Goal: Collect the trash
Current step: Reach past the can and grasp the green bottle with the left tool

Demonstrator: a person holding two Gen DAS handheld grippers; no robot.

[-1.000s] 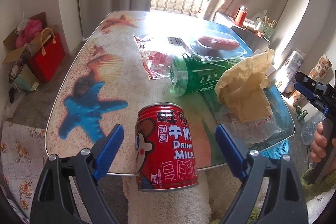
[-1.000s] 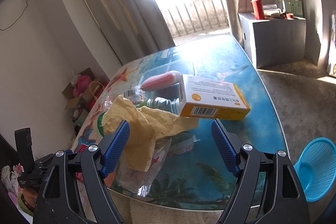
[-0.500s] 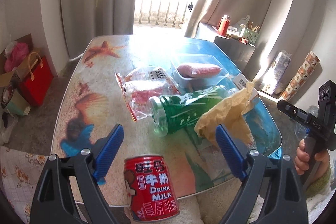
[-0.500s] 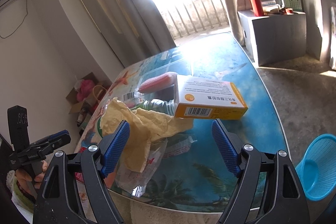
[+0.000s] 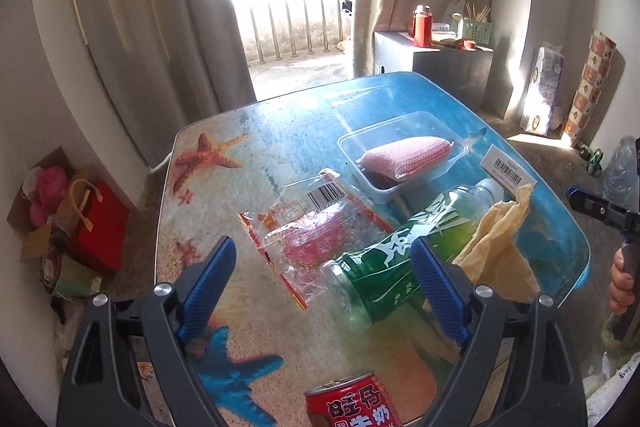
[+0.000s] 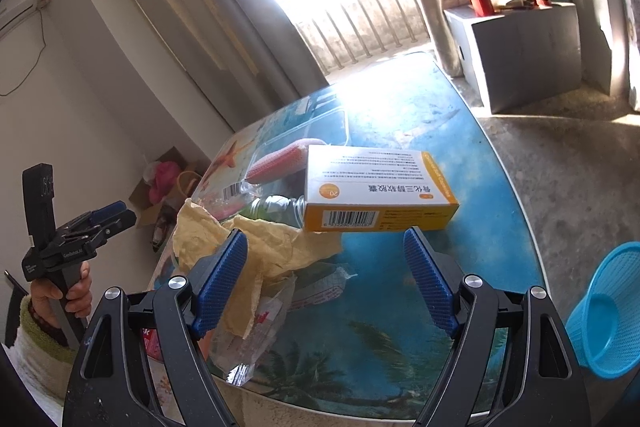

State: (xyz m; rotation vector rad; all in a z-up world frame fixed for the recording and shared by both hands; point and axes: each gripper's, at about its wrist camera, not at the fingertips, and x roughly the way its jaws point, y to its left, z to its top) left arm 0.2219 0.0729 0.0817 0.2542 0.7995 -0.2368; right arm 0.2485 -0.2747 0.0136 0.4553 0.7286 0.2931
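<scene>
**Two grippers empty, trash all on the bench**

Both sets of jaws stand spread with nothing between them. The left gripper (image 5: 320, 287) has lifted and pulled back from the red milk can (image 5: 352, 405), which a second ago sat right between its jaws and now shows only at the bottom edge of the view — no grab was made. The right gripper (image 6: 326, 285) hovers over the yellow paper (image 6: 256, 247), short of the orange box (image 6: 380, 191). The green bottle (image 5: 404, 259) and clear wrapper (image 5: 308, 235) lie mid-bench; the blue basket (image 6: 604, 315) waits on the floor — collection seems hardly begun.
</scene>
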